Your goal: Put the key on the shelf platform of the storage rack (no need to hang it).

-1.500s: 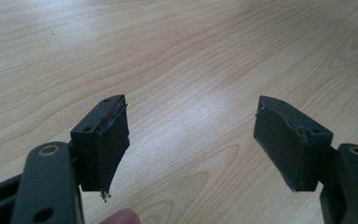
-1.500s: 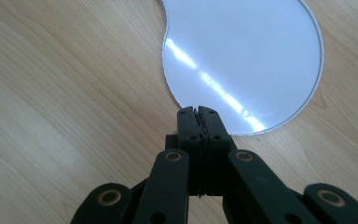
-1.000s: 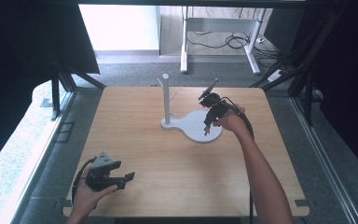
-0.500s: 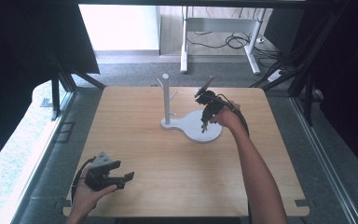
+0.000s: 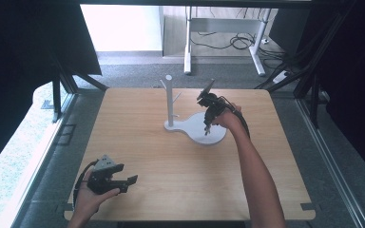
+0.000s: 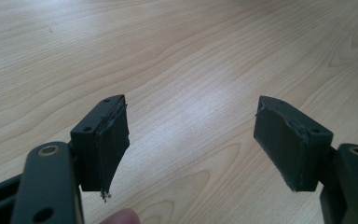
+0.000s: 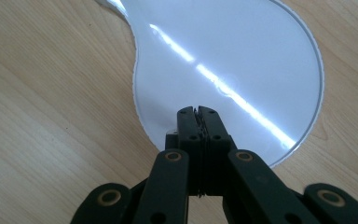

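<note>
the left gripper [image 5: 123, 181] rested low at the near left corner of the wooden table [image 5: 161, 156], its jaws spread wide with only bare wood between them. the right gripper [image 5: 207, 127] pointed down over the round part of the white stand base [image 5: 214, 137], its jaws pressed together with nothing between them. the stand's white post [image 5: 169, 99] stood upright just left of it.

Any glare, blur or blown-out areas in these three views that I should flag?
Right gripper view: a bright streak of glare runs across the white base beyond the shut right gripper. Left gripper view: a soft sheen on the table; the open left gripper is sharp. High view: the floor behind the table is blown out white.
</note>
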`<state>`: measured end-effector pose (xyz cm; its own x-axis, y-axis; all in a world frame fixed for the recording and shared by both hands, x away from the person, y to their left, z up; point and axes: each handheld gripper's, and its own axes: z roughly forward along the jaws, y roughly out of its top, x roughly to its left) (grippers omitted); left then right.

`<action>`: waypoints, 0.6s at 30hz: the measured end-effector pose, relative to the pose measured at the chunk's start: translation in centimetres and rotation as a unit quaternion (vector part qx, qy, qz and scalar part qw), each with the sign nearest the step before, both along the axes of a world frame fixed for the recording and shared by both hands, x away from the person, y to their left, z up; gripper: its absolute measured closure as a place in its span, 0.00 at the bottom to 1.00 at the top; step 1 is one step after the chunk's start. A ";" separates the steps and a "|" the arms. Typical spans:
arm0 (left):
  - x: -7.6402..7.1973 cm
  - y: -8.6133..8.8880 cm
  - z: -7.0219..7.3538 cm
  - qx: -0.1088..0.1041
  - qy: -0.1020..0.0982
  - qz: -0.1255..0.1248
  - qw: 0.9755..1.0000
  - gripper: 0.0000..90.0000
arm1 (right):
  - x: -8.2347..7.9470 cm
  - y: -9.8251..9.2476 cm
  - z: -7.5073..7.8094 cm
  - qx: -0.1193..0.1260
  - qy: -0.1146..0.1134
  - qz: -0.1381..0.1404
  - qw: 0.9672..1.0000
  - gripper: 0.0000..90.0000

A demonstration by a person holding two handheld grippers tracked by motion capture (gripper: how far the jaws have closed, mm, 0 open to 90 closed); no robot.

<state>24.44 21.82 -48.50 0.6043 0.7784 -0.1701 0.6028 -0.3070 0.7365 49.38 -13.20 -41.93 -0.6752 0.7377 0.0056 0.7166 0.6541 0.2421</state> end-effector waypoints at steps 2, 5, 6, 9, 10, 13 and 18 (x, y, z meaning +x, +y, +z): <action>0.0 0.0 0.0 -0.001 -0.001 0.000 1.000 0.30 | 0.2 0.0 -0.1 0.001 0.000 -0.002 1.000 1.00; 0.0 0.0 0.0 -0.001 0.000 -0.001 1.000 0.30 | 0.4 0.2 -0.3 0.001 -0.003 -0.006 1.000 1.00; 0.0 0.0 0.0 -0.002 0.001 0.000 1.000 0.30 | 0.6 0.3 -0.4 0.001 -0.003 -0.003 1.000 1.00; 0.0 0.0 0.0 -0.002 0.000 0.000 1.000 0.30 | 0.9 0.6 -0.5 -0.001 -0.002 -0.004 1.000 1.00; 0.0 0.1 0.0 -0.001 -0.001 -0.001 1.000 0.30 | 1.1 0.6 -0.6 -0.001 -0.005 -0.005 1.000 1.00; 0.0 0.2 0.1 -0.003 -0.002 0.001 1.000 0.30 | 1.5 0.7 -0.6 -0.001 -0.008 -0.010 1.000 1.00; 0.0 0.2 0.1 -0.002 -0.002 0.001 1.000 0.30 | 2.1 1.0 -0.8 -0.002 -0.008 -0.012 1.000 1.00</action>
